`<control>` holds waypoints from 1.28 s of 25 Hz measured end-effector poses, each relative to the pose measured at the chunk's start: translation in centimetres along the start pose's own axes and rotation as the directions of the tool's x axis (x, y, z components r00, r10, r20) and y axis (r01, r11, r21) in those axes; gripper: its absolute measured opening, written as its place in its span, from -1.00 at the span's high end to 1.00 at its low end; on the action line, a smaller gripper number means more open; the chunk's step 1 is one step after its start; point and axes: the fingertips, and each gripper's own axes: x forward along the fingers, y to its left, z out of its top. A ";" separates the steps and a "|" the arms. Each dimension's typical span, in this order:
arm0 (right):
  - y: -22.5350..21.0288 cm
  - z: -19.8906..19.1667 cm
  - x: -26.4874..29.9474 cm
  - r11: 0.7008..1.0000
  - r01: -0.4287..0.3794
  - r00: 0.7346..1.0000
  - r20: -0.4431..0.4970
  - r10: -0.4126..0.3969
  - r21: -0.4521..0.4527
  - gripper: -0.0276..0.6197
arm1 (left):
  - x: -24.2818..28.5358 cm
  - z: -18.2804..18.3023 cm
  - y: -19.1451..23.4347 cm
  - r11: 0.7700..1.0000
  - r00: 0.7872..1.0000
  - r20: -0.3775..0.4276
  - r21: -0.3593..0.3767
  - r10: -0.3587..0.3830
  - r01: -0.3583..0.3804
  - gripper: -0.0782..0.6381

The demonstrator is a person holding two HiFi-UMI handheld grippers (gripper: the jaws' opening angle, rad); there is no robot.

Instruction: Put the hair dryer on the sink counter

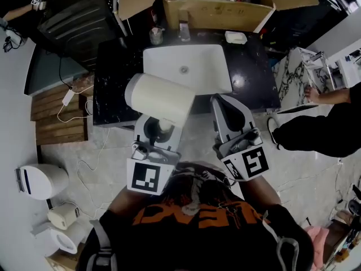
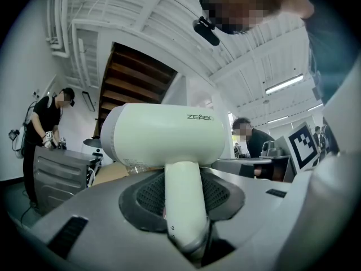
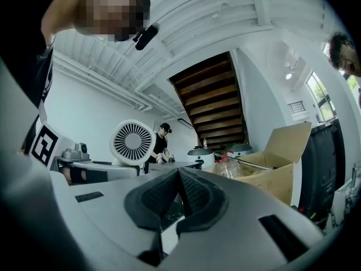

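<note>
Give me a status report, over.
Left gripper shut on hair dryer handle. Right gripper shut, empty. Hair dryer in the air, near counter. Cup, dish at back.

hair dryer [image 1: 159,99]: smooth cream plastic | sink counter [image 1: 115,83]: glossy dark stone | box [image 1: 217,14]: matt cardboard

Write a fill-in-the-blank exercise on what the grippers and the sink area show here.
The left gripper is shut on the hair dryer by its ____.
The right gripper has its jaws together and holds ____.
The sink basin set in the black counter is ____ in colour.
Missing words: handle; nothing; white.
</note>
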 end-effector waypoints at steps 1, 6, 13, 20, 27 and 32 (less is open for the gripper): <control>0.0 -0.2 0.7 1.000 0.003 1.000 -0.003 -0.003 0.000 0.88 | 0.3 -0.1 0.6 1.000 1.000 -0.002 -0.002 -0.003 0.003 0.34; -0.5 -0.9 4.4 1.000 0.027 1.000 -0.011 -0.027 0.007 0.88 | 2.1 -0.3 3.8 1.000 1.000 -0.014 -0.014 -0.019 0.018 0.34; -1.5 -2.1 9.5 0.997 0.079 0.996 -0.029 -0.079 0.017 0.88 | 4.3 -0.9 8.7 0.998 0.998 -0.029 -0.037 -0.051 0.050 0.34; -1.2 -2.3 14.4 0.994 0.104 0.994 -0.026 -0.104 0.026 0.88 | 6.1 -0.7 13.0 0.996 0.997 -0.022 -0.043 -0.079 0.078 0.34; 0.4 -3.1 18.9 0.996 0.080 0.997 -0.024 -0.080 0.038 0.88 | 6.4 -0.8 17.7 0.997 0.998 -0.030 -0.049 -0.059 0.058 0.34; 1.6 -4.6 21.7 0.998 0.044 0.998 -0.042 -0.042 0.041 0.88 | 6.2 -0.8 21.1 0.998 0.998 -0.039 -0.042 -0.044 0.042 0.34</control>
